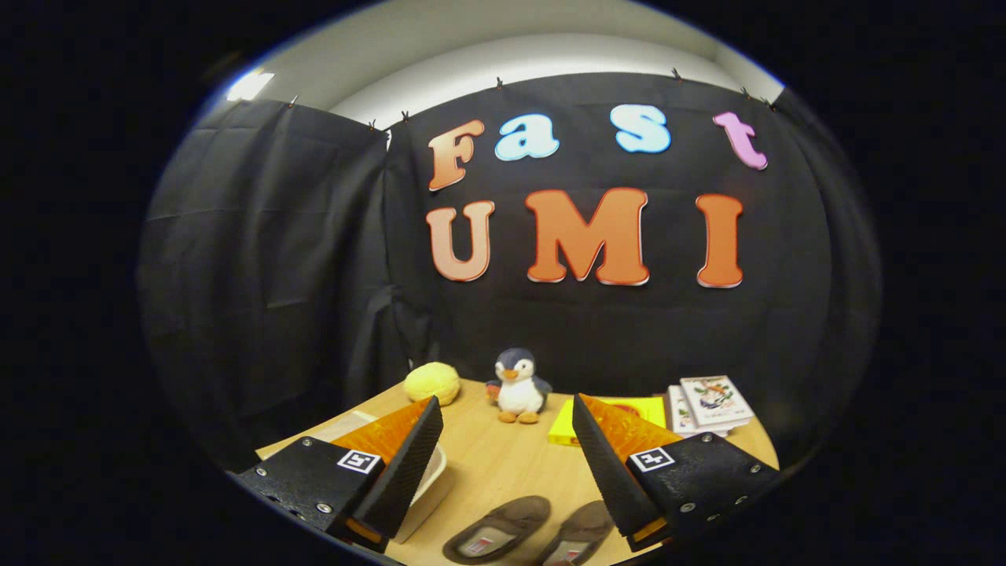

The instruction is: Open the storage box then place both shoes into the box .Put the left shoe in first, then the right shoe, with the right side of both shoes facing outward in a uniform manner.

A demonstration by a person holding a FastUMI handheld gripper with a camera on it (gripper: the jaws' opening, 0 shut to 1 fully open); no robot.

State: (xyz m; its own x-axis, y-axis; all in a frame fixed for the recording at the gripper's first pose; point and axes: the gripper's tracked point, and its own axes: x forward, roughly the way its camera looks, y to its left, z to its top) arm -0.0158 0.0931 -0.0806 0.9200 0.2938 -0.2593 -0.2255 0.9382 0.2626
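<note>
Two dark brown shoes lie side by side on the wooden table (pixel 503 464), low between my fingers: one shoe (pixel 497 528) nearer the left finger, the other shoe (pixel 580 531) partly behind the right finger. A pale cream storage box (pixel 428 483) peeks out from behind the left finger (pixel 409 464); I cannot tell whether it has a lid on. My gripper (pixel 507 413) is held above the table, open wide, with nothing between its black ribbed pads.
A plush penguin (pixel 518 385) stands at the table's far edge with a yellow round plush (pixel 432 382) to its left. A flat yellow book (pixel 609 417) and a stack of white books (pixel 711 405) lie at the far right.
</note>
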